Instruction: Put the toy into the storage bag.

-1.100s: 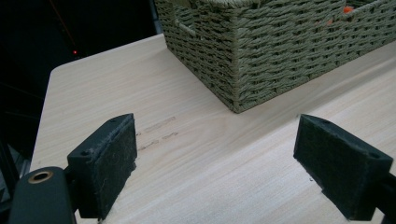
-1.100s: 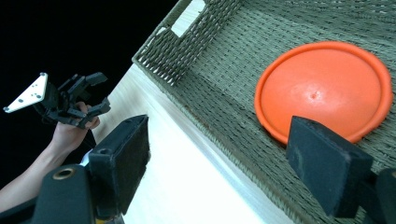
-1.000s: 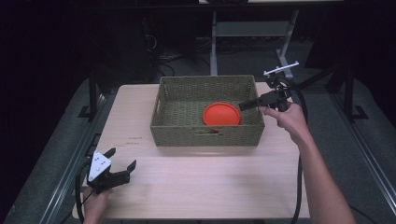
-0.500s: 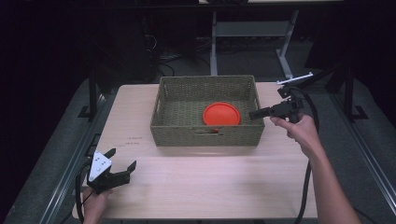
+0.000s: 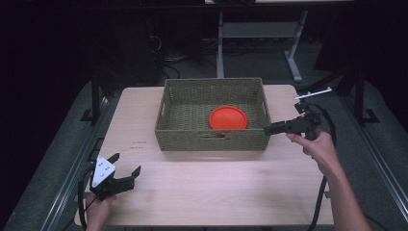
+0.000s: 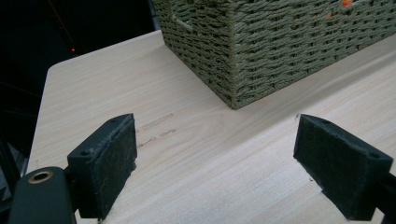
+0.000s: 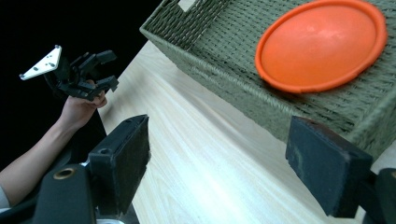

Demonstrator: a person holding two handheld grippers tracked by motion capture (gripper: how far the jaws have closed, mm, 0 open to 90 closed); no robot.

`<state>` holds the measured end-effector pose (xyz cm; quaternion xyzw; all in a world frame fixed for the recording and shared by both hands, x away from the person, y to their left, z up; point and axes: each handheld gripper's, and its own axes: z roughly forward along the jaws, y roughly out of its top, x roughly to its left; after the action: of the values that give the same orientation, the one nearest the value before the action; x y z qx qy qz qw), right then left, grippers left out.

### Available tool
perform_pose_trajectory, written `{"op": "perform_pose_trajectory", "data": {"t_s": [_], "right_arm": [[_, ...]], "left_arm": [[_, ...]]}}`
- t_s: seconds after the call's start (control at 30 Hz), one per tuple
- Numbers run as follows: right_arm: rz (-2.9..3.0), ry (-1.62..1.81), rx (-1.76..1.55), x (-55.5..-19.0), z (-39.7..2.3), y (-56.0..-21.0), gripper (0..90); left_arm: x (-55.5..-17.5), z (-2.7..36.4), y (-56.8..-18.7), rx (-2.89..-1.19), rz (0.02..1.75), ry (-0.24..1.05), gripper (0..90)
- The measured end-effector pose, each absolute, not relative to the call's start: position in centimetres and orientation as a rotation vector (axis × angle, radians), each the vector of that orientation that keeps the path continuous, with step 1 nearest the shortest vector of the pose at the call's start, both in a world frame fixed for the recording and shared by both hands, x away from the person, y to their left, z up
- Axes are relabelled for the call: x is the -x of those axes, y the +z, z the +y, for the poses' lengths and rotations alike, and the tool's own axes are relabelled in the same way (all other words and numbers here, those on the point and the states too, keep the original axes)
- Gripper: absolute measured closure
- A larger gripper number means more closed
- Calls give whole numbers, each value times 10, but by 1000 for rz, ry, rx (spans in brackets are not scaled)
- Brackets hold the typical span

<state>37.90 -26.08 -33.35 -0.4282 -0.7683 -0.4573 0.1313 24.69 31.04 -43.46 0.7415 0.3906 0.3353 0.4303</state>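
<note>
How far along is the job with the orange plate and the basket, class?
Looks done: the orange plate lies inside the woven basket. In hand: nothing; the right gripper, jaws open, is outside the basket's right end, and the left gripper is open near the table's front-left corner. Left: seemingly little.

Ahead of the right gripper [image 5: 267,130], the woven basket [image 5: 211,139] blocks the way: its near right corner stands just beside the gripper's parted jaws. Bare bench [image 5: 216,187] lies open to that gripper's left. Before the left gripper [image 5: 126,172], open bench runs clear up to the basket's near wall.
</note>
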Motion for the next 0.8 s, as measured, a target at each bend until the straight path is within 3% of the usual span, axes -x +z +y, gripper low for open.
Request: {"op": "perform_pose_trajectory", "data": {"t_s": [0.8], "right_arm": [[-2160, -1356, 1288, -333, -288, -379, 205]], "left_arm": [[-245, 311, -434, -1843, 974, 835, 127]]}}
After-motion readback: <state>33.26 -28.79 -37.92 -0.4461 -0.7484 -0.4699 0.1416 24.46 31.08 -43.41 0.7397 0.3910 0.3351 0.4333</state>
